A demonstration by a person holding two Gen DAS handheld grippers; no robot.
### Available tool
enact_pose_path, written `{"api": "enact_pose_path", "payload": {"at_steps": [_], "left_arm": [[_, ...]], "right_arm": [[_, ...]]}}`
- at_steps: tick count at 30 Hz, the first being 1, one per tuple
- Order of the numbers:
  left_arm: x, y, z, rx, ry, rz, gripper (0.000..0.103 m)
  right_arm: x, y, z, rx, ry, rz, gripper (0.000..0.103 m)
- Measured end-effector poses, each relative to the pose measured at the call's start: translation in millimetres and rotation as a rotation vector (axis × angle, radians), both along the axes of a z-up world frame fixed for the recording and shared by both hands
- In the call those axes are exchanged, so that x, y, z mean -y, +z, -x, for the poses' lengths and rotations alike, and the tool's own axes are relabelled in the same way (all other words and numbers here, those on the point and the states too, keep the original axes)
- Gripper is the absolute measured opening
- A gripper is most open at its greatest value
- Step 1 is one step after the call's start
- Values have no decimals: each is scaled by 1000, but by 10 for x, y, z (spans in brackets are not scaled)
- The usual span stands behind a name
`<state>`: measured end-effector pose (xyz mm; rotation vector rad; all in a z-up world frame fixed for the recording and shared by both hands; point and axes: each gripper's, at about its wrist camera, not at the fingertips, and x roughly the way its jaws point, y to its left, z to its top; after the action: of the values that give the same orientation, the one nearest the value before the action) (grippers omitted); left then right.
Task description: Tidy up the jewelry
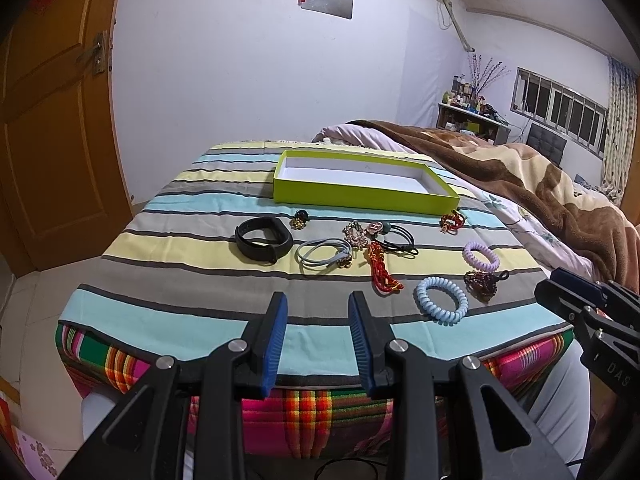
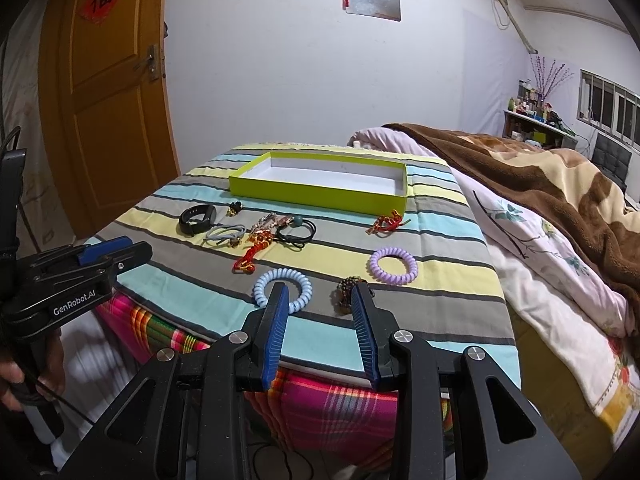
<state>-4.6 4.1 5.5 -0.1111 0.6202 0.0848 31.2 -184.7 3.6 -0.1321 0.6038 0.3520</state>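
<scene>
A lime-green tray (image 1: 360, 196) (image 2: 316, 194) with a white, empty floor sits at the far side of a striped cloth. Jewelry lies in front of it: a black band (image 1: 262, 244) (image 2: 197, 219), a grey hair tie (image 1: 324, 255), a red cord (image 1: 382, 270) (image 2: 250, 258), a light blue coil tie (image 1: 441, 299) (image 2: 283, 287), a purple coil tie (image 1: 481, 256) (image 2: 393, 266), a dark bead bracelet (image 1: 482, 283) (image 2: 347, 288). My left gripper (image 1: 318, 300) is open and empty at the near edge. My right gripper (image 2: 320, 290) is open and empty, just before the blue coil and beads.
The striped cloth (image 1: 180, 264) covers a small table with a plaid cover below. A bed with a brown blanket (image 2: 540, 184) lies at the right. A wooden door (image 2: 104, 92) stands at the left. A black hair tie (image 2: 298, 230) and a red-gold knot (image 2: 387, 222) also lie near the tray.
</scene>
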Motion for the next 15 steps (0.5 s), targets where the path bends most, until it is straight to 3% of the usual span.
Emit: {"api": "enact_pose_path", "payload": {"at_steps": [15], "left_arm": [[0,-20,7,3,4,-1,33]], "right_arm": [[-9,-1,-3,3,2,4,33]]}}
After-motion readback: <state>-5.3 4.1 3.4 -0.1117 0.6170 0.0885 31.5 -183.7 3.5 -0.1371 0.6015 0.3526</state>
